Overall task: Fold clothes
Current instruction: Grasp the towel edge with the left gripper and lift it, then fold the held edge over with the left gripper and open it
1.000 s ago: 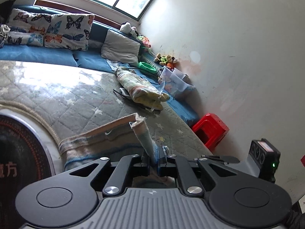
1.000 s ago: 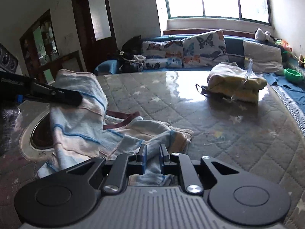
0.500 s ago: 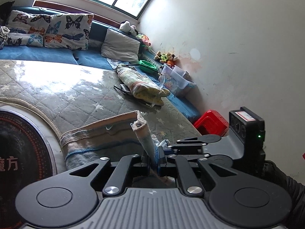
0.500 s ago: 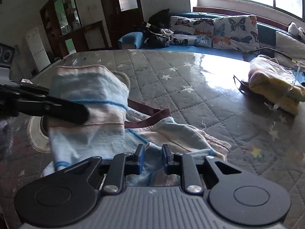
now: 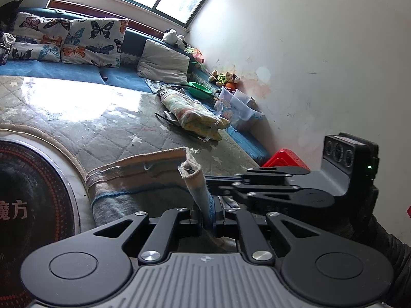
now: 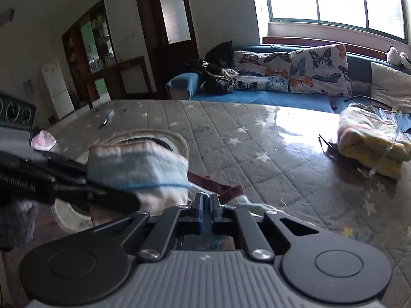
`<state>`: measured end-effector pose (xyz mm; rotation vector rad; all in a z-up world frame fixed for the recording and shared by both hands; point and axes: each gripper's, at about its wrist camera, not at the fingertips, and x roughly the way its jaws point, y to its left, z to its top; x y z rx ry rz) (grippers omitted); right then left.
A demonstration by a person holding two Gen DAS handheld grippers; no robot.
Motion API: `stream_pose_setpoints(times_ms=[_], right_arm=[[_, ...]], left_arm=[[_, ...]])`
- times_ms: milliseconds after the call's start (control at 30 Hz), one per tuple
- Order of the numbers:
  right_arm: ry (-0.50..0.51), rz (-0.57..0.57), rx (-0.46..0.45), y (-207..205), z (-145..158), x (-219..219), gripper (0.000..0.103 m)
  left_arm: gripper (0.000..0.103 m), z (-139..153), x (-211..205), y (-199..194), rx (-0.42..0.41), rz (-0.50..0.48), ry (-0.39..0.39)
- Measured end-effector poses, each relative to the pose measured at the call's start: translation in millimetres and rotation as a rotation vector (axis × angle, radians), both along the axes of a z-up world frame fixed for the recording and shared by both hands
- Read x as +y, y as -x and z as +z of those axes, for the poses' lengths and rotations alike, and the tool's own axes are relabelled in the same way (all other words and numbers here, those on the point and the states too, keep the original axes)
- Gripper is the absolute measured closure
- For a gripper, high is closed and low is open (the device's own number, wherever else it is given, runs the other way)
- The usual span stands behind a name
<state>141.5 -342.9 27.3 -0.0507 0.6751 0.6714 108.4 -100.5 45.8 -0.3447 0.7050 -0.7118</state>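
Observation:
A pale blue garment [image 5: 136, 179] with beige stripes lies bunched on the grey quilted mattress [image 5: 102, 128]. My left gripper [image 5: 208, 205] is shut on an upright fold of it. My right gripper [image 5: 212, 179] reaches in from the right, its tips at the same fold. In the right wrist view the garment [image 6: 138, 166] hangs blurred over the left gripper [image 6: 128, 200], and a maroon collar edge [image 6: 221, 187] shows. My right gripper [image 6: 206, 200] has its blue pads pressed together on cloth that spreads beneath it.
A dark round disc [image 5: 30, 184] with red characters sits by the garment. A folded yellowish blanket [image 6: 370, 138] lies further back on the mattress [image 6: 257, 154]. Butterfly cushions [image 6: 316, 69] line a blue sofa. A red stool [image 5: 282, 157] and a plastic box [image 5: 239, 105] stand by the wall.
The right gripper has swung in close beside the left one. The garment's fold has risen higher in front of the right camera. The left gripper keeps its hold.

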Motion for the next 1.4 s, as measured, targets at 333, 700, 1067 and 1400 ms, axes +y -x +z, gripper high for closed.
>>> stream_pose_setpoints(times_ms=[333,700,1067,1400], right_arm=[[0.0,-0.058,0.032,0.8,-8.1,-23.0,0.091],[0.058,-0.162,0.027,-12.4,-28.0,-42.0,0.091],[0.058,0.02,0.024,16.8,-14.7,-46.3,0.09],[0.012,-0.055,0.022,45.6,-7.0,-66.0,0.09]], left_arm=[[0.096,5.8,-0.2,-3.2,-0.01,0.0,-0.001],[0.096,27.1,-24.2,-10.4,-0.058,-0.031,-0.015],[0.096,33.9,-3.7,-4.0,-0.065,-0.01,0.0],[0.087,21.4,-62.9,-35.4,-0.018,-0.067,-0.069]])
